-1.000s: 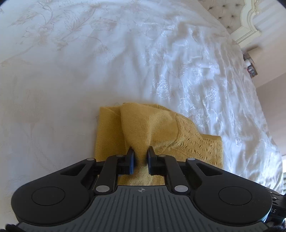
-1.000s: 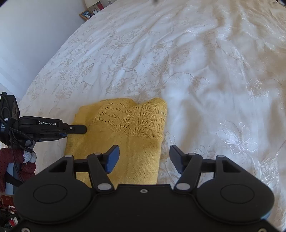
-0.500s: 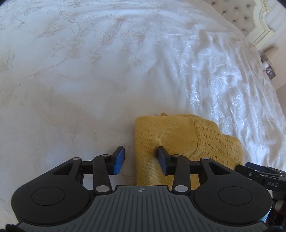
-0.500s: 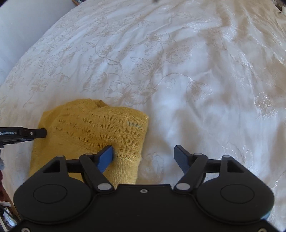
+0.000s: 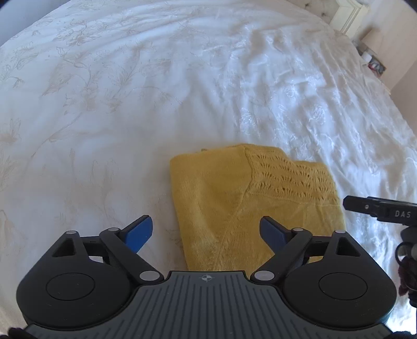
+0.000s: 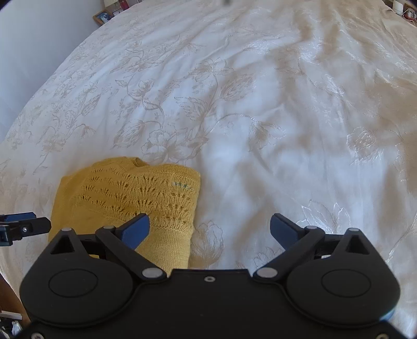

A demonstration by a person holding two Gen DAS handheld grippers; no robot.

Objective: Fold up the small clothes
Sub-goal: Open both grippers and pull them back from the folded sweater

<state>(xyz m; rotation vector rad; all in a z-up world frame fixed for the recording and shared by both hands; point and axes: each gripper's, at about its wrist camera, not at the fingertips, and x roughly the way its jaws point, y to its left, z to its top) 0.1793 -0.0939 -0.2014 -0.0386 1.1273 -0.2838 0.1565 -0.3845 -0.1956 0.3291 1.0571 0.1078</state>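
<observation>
A small yellow knitted garment (image 5: 250, 198) lies folded into a compact rectangle on the white bedspread (image 5: 130, 104), with its lace-pattern part on top at the right. My left gripper (image 5: 206, 230) is open and empty, just above the garment's near left edge. In the right wrist view the garment (image 6: 130, 193) lies at the lower left. My right gripper (image 6: 209, 229) is open and empty, its left finger (image 6: 135, 230) over the garment's near right edge. The tip of each gripper shows in the other's view.
The embroidered white bedspread (image 6: 260, 117) fills both views. A cream headboard (image 5: 349, 15) and a bedside shelf with small items (image 5: 372, 62) are at the far right. A wall (image 6: 34, 52) and a picture frame (image 6: 104, 17) stand past the bed's left edge.
My left gripper let go of the yellow garment, opened wide and pulled back. My right gripper stayed open and shifted right, so the garment sits further left in its view.
</observation>
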